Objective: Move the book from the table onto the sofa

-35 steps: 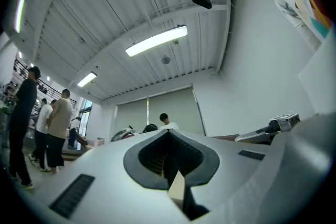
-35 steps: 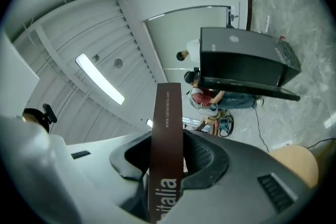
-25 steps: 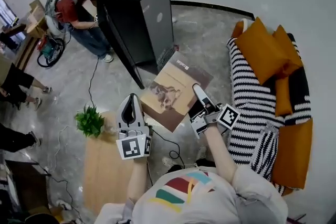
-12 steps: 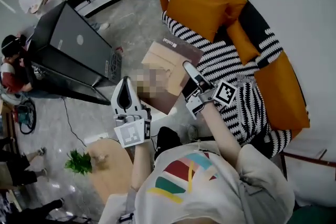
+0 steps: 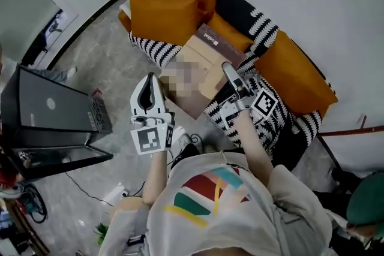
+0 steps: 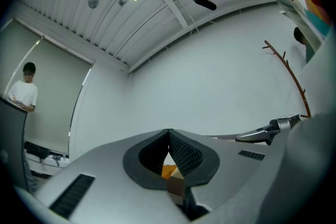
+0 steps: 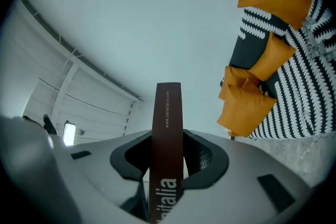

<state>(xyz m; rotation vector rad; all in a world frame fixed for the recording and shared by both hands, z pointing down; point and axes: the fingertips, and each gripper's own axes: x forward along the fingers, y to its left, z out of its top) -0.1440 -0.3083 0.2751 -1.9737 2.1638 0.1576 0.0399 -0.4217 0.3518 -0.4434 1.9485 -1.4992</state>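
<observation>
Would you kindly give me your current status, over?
Right gripper clamped on book spine. Left gripper shut, empty, alongside. Book over sofa; orange cushions close by.

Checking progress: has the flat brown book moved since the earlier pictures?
Yes: from beside the black cabinet, the flat brown book has come over the black-and-white striped sofa.

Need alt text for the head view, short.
A person's right hand-held gripper grips a brown book by its edge, the left hand-held gripper shut beside it, above the front of a striped sofa with orange cushions.
</observation>
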